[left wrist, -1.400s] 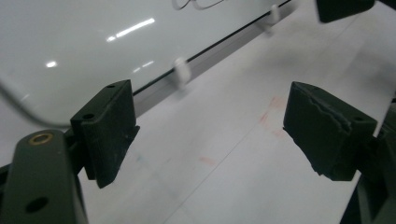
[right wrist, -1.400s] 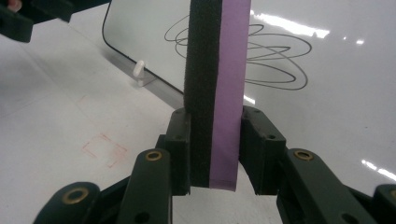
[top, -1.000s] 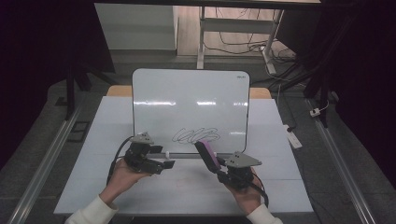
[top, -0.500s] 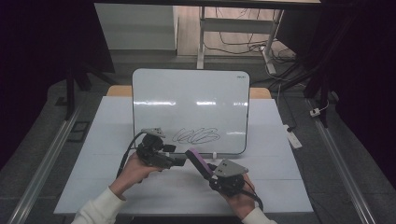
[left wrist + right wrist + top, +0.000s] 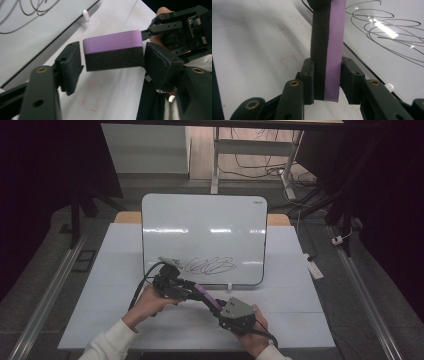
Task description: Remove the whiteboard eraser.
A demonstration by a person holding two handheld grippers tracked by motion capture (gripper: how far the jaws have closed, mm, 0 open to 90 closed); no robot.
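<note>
A purple eraser point(image 5: 205, 296) with a black felt side hangs low over the white table point(image 5: 300, 320), in front of the whiteboard point(image 5: 205, 230), which bears a black scribble point(image 5: 210, 266). My right gripper point(image 5: 327, 80) is shut on one end of the eraser point(image 5: 327, 37), one pad on the felt and one on the purple face. My left gripper point(image 5: 112, 67) has just been closing around the other end of the eraser point(image 5: 112, 53). Its right-hand jaw meets the eraser and a thin gap shows at the other. In the high view the left gripper point(image 5: 187, 289) and right gripper point(image 5: 218, 306) face each other.
The whiteboard leans upright at the table's middle, with a small white foot point(image 5: 229, 286) at its lower edge. A faint red rectangle point(image 5: 90, 98) is drawn on the table under the eraser. A white strip point(image 5: 315, 268) lies off the table's right edge.
The two hands have come together in front of the board. My left gripper moved right onto the eraser's free end and its jaws narrowed. The right gripper shifted left and lower with the eraser.
</note>
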